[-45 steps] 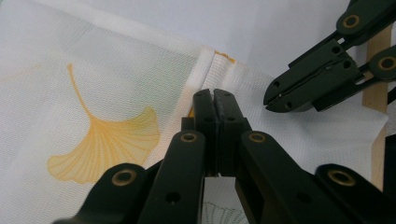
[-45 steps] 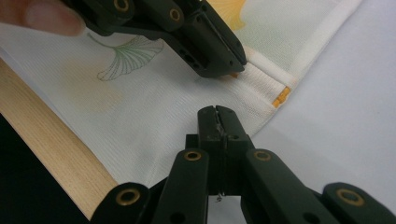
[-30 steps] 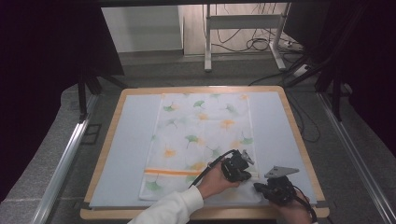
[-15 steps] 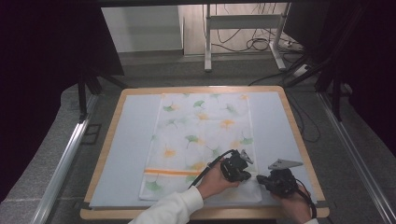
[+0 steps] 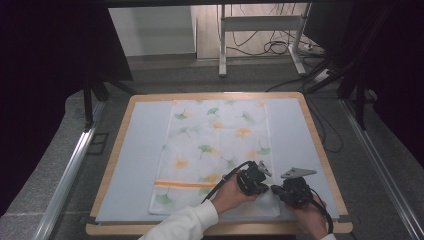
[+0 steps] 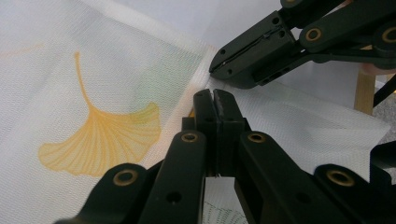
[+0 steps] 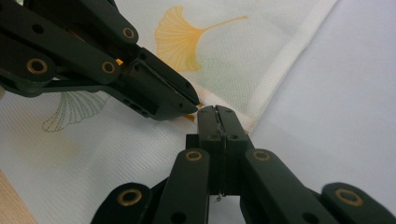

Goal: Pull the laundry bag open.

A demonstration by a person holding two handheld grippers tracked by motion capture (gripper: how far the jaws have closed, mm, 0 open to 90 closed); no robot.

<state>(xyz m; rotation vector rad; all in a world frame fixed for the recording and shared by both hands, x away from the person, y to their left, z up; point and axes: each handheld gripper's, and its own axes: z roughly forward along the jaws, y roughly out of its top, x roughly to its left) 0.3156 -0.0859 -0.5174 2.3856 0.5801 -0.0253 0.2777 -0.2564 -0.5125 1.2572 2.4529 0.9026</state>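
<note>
Left gripper [image 6: 214, 100] fingers together, right gripper [image 7: 216, 114] fingers together, tips nearly meeting on woven ginkgo-print cloth [image 5: 215, 145] hem.

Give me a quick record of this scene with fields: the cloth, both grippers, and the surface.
cloth: white cloth printed with ginkgo leaves, spread flat
surface: pale mat on a wood-edged table
left gripper: jaws shut at the cloth's right hem; no cloth visibly pinched
right gripper: jaws shut, tips close to the left gripper's, at the same hem
hands: both near the cloth's near right corner
</note>
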